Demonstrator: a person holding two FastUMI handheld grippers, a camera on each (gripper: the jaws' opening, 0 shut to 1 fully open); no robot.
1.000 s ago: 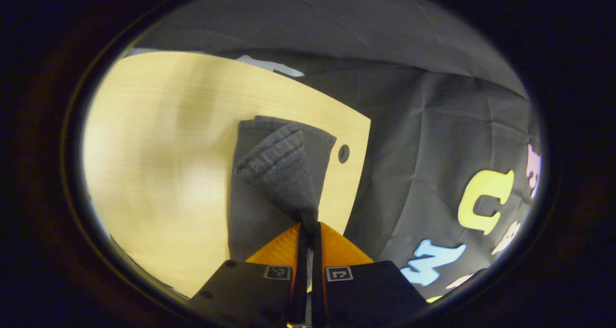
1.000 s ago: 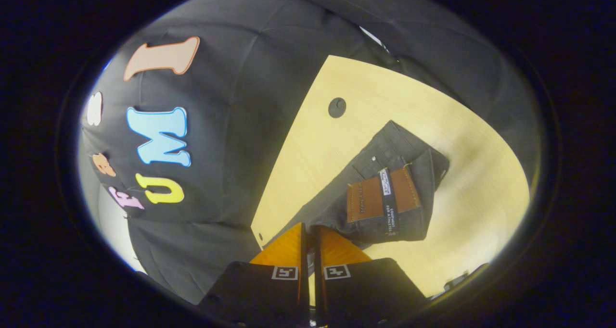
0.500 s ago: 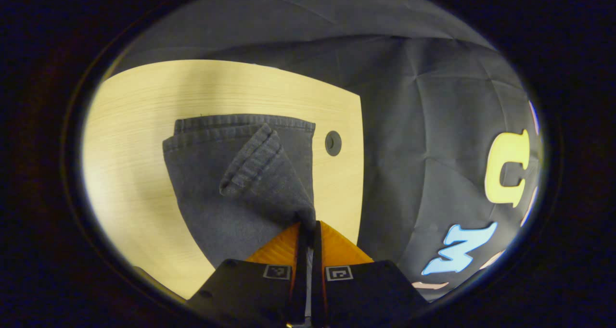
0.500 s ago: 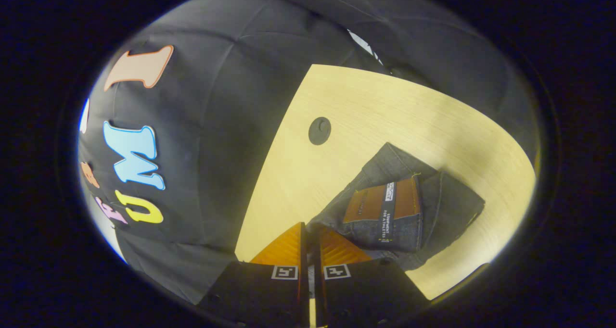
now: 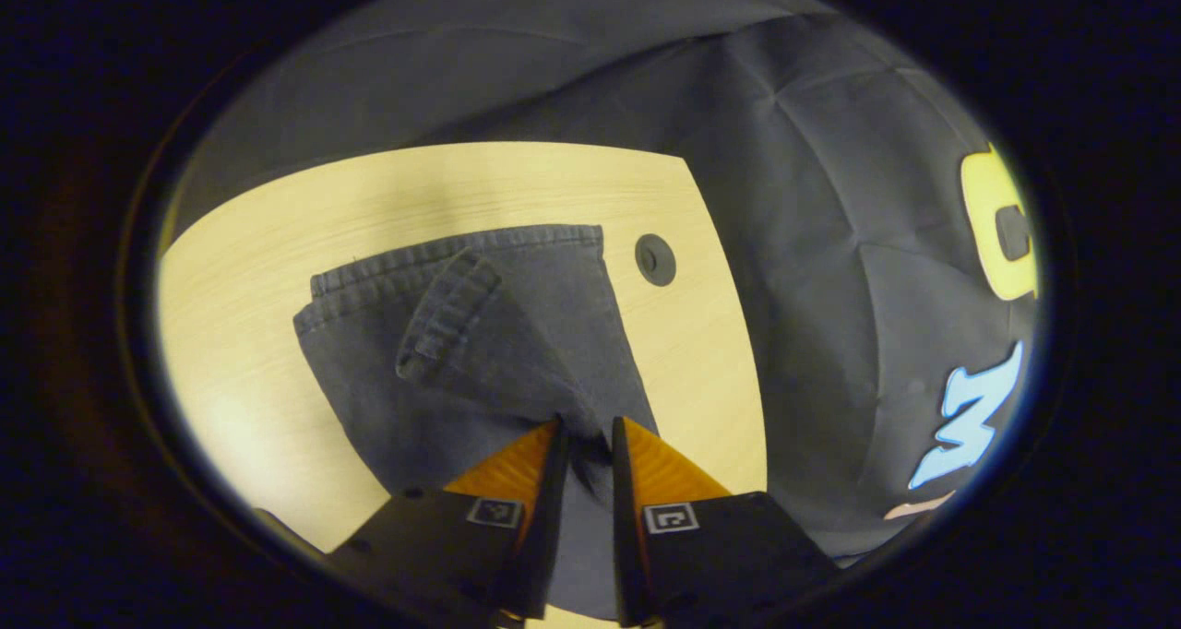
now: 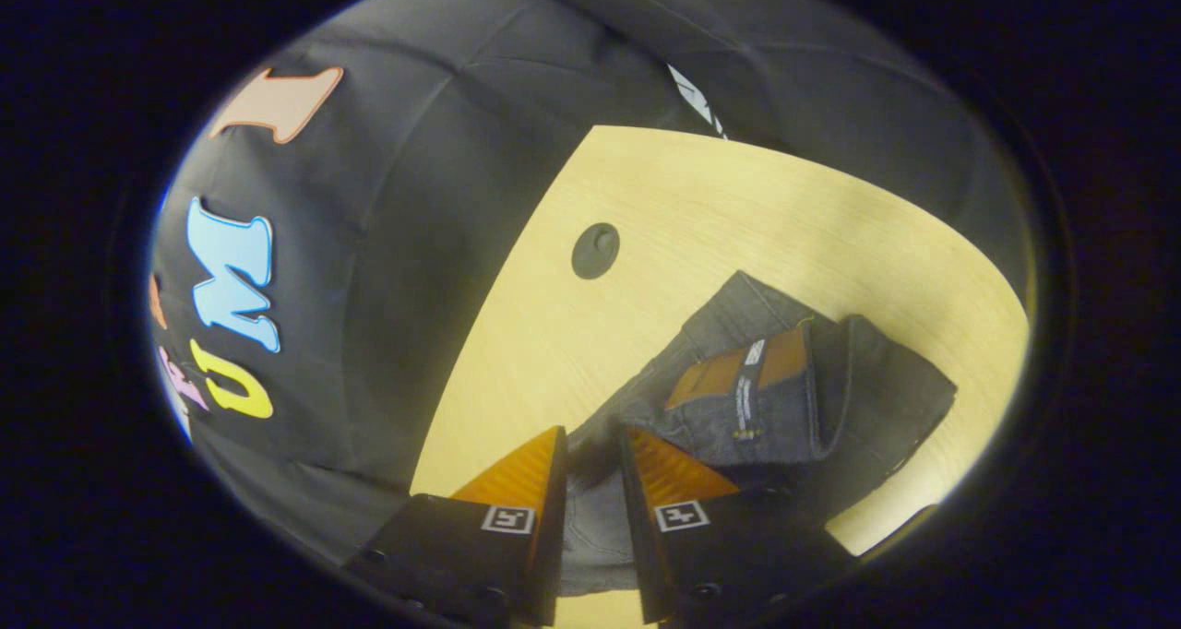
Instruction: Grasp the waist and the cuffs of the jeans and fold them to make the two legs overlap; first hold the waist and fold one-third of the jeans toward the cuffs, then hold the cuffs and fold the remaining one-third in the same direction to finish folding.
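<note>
While the jeans (image 5: 480, 352) lie on the table (image 5: 277, 214), my left claw (image 5: 584, 426) and right claw (image 6: 590, 435) stand parted (denim between the fingers).

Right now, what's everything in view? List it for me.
jeans: one pair, dark grey, lying on the table, one cuff turned over on top
patch: one, brown, on the waist of the jeans
table: one, light wood
grommet: one, dark, in the table near its edge
left gripper: one, fingers parted, denim between them
right gripper: one, fingers parted, denim between them
</note>
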